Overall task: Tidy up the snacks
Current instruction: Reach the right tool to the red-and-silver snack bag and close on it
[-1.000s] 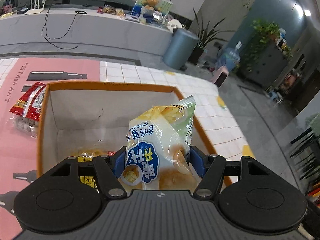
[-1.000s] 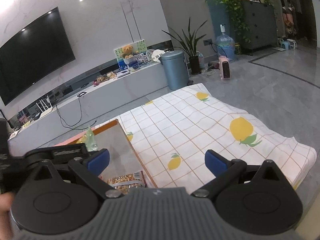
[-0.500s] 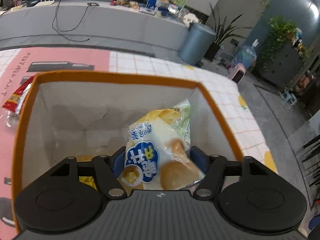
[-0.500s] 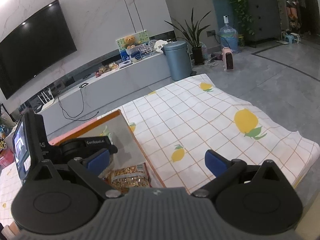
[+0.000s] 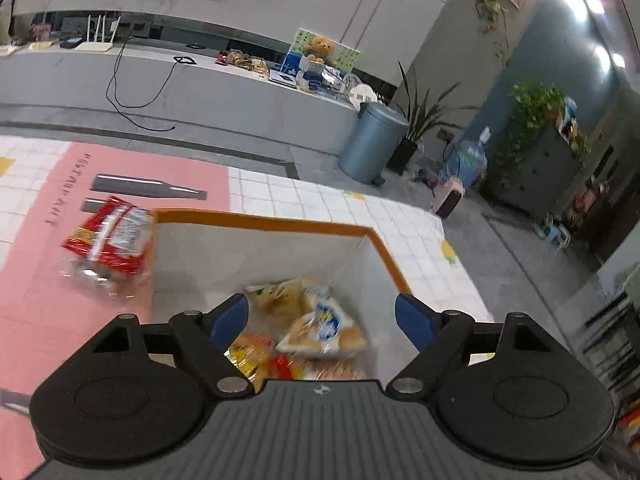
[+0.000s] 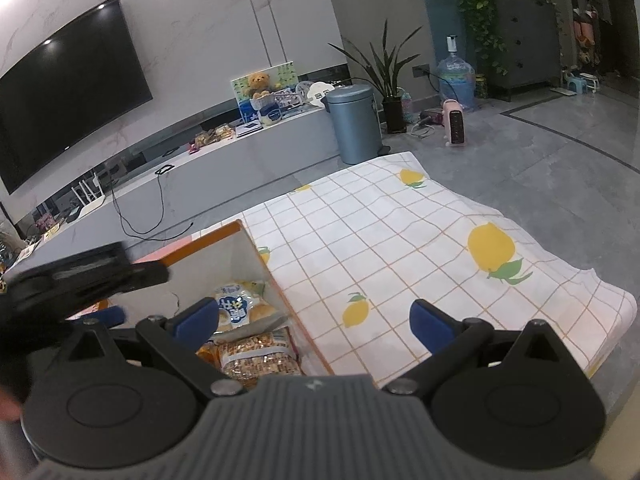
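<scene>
An orange-rimmed box [image 5: 264,221] with grey-white walls stands on the table. The yellow and blue snack bag [image 5: 320,322] lies loose inside it on other packets, and shows in the right wrist view as the same bag [image 6: 236,308] above a packet of brown snacks [image 6: 256,356]. My left gripper [image 5: 322,316] hangs above the box, its jaws still opening and wide apart, with the bag lying well below them and nothing gripped. My right gripper [image 6: 314,320] stands open over the box's right wall [image 6: 280,292] with nothing in it. A red snack bag [image 5: 108,236] lies on the pink mat left of the box.
The table carries a lemon-print checked cloth [image 6: 420,240] to the right of the box and a pink mat [image 5: 52,280] to the left. Beyond the table are a grey bin [image 5: 372,140], a long low counter [image 5: 200,88], potted plants and a dark cabinet.
My left gripper let go of the yellow and blue bag, which dropped into the box. The gripper opened wide and rose back from the box. The right gripper barely moved.
</scene>
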A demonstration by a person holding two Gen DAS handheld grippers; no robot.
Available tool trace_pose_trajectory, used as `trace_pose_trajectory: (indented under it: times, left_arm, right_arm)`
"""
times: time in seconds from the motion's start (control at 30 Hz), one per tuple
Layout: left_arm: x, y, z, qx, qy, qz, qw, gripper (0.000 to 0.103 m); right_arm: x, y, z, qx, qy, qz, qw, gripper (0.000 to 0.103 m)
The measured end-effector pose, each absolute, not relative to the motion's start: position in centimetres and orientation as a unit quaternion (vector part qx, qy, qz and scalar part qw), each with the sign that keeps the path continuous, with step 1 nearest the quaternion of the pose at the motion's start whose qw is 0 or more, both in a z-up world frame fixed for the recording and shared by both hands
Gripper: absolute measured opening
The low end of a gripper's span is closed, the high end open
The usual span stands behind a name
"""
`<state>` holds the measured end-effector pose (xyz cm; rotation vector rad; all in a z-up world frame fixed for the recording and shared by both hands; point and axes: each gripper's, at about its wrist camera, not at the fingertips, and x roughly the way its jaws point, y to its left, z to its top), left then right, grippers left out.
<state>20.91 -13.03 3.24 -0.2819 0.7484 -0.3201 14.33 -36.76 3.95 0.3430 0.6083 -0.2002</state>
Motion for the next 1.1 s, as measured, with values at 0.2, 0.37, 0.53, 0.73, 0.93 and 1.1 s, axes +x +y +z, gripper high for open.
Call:
trace_pose_trajectory:
  times: [0.2,0.37,0.53,0.73,0.93,1.1]
  left_arm:
    - [17.3,-11.9,5.3,-0.013,0.3,-0.118,0.947,0.097]
    - [14.1,-10.3,5.2,0.044,0.274,-0.089,0.957,0.097]
    - [12.8,-7.5,4.2,0.017,0.285,-0.115,0.951,0.096]
    - [12.1,-2.9,2.5,-0.035,0.293,-0.093,0.951,0.093]
    - [11.0,1.5,0.2,-0.083,0.284,-0.07,0.953,0.092]
    - [12.1,4.4,-2.1,-0.129,0.322,-0.06,0.936,0.092]
  right_arm:
    - [14.2,-35.0,4.5,0.156,0.275,-0.082,0.945,0.099]
    - [14.2,-33.0,5.1,0.162,0.249,-0.045,0.954,0.099]
    - [14.6,-30.1,5.1,0.163,0.241,0.001,0.957,0.099]
    - [15.1,-25.3,4.5,0.107,0.249,0.072,0.96,0.099]
    - [15.2,-21.7,3.2,0.043,0.247,0.093,0.964,0.098]
    - [14.3,-20.0,2.9,-0.002,0.188,0.101,0.977,0.098]
